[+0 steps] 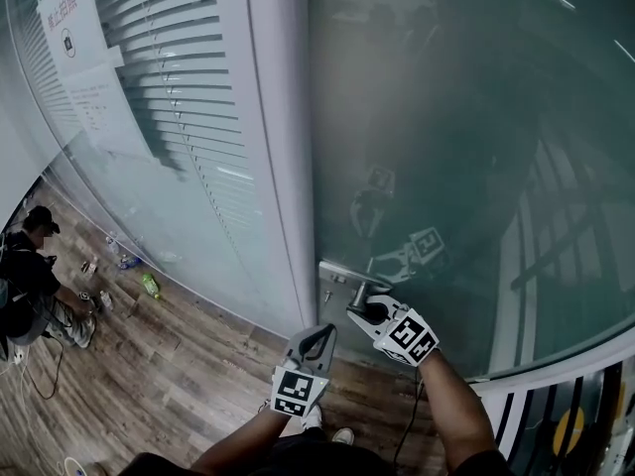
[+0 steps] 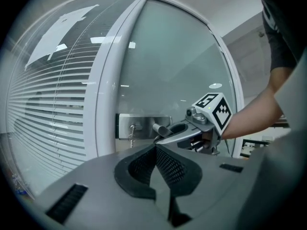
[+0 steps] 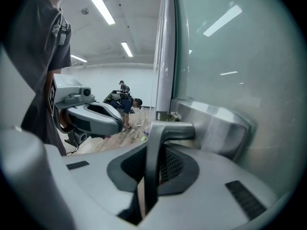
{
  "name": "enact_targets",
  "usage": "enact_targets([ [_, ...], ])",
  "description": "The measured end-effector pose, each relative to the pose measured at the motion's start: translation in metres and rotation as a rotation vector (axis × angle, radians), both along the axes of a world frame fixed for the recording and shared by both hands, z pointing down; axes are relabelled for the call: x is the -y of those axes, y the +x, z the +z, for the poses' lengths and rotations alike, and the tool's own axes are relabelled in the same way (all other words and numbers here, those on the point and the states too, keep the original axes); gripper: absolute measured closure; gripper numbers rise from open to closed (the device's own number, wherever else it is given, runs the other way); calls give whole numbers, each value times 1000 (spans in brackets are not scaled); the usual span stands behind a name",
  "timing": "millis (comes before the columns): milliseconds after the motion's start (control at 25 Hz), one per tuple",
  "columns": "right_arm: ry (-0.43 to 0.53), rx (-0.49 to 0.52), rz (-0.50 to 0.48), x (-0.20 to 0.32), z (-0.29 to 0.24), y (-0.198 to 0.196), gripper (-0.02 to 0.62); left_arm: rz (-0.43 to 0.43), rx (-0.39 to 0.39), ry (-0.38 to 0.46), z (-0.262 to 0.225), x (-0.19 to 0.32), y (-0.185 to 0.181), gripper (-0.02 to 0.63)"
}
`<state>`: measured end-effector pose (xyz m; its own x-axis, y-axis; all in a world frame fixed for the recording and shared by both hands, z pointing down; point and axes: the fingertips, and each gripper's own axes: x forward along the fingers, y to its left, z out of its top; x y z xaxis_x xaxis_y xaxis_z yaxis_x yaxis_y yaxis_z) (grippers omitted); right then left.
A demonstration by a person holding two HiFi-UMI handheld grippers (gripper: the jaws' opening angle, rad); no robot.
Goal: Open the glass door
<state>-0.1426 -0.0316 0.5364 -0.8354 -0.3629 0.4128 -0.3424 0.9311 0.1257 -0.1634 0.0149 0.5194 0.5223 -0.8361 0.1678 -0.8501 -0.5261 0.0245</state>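
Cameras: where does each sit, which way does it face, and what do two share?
Head view: on the person's head, facing steeply down at the glass door; both forearms, left gripper and right gripper show.
Left gripper view: on the left gripper, looking along its shut fingers at the lock plate; the right forearm shows.
Right gripper view: on the right gripper, looking along fingers shut on the door handle; a sleeve shows.
Shared: each gripper view sees the other gripper; all three see the door handle.

Wooden floor bears a green bottle and small litter.
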Motion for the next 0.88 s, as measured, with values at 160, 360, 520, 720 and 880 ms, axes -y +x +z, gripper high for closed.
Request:
enact_targets([
  [160,-7,0,-1,5,0,1,552,9,-6,5,-3,8,5,603],
  [360,-2,-7,20,22,0,6,551,11,-10,-3,-1,15,4,603],
  [520,-1,-7,33,37,1,8,552,27,-6,-4,0,19,1,603],
  [720,-12,-14,58,52,2,13,551,72,-15,-3,-2,25,7,603],
  [880,-14,-9,80,70,1,17,552,105,-15,-10,0,34,17,603],
])
